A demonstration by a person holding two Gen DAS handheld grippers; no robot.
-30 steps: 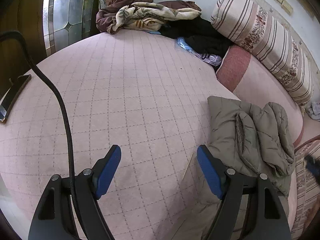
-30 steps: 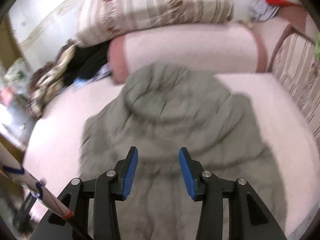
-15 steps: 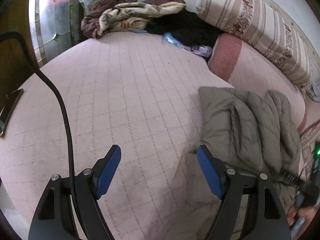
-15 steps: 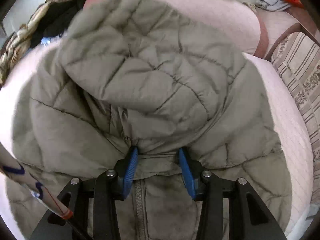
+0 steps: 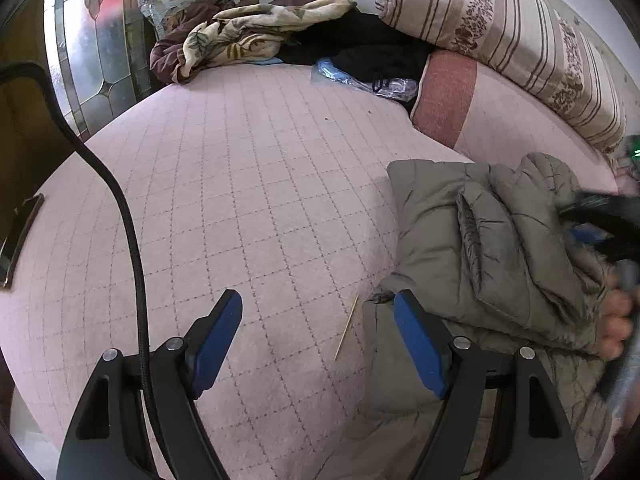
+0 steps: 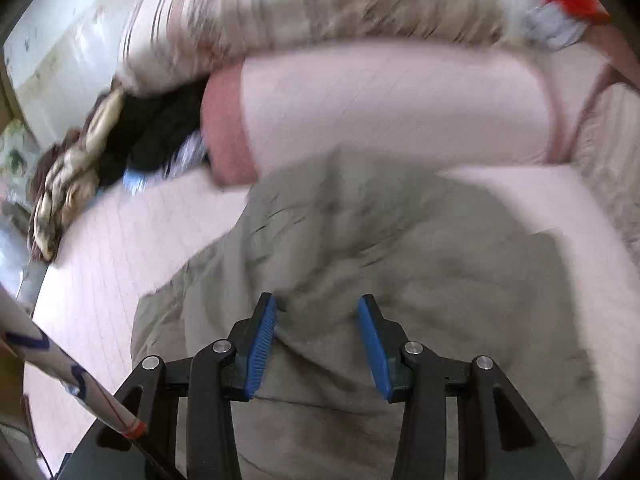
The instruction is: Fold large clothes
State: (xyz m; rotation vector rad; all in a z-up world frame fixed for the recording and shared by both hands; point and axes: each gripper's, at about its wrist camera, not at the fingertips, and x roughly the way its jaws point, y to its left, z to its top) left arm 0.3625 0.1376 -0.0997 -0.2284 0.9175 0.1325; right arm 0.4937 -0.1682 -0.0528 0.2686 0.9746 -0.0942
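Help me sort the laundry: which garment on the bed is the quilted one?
The grey-green puffer jacket beside the left gripper. Its stitched, padded panels set it apart from the leaf-print cloth and black clothes heaped at the far edge.

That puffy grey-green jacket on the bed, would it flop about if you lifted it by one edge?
Probably. The jacket lies in soft creases and rounded folds, so it should sag rather than hold shape. Its quilted padding suggests bulk without much weight. The smooth-looking shell may slip between pads.
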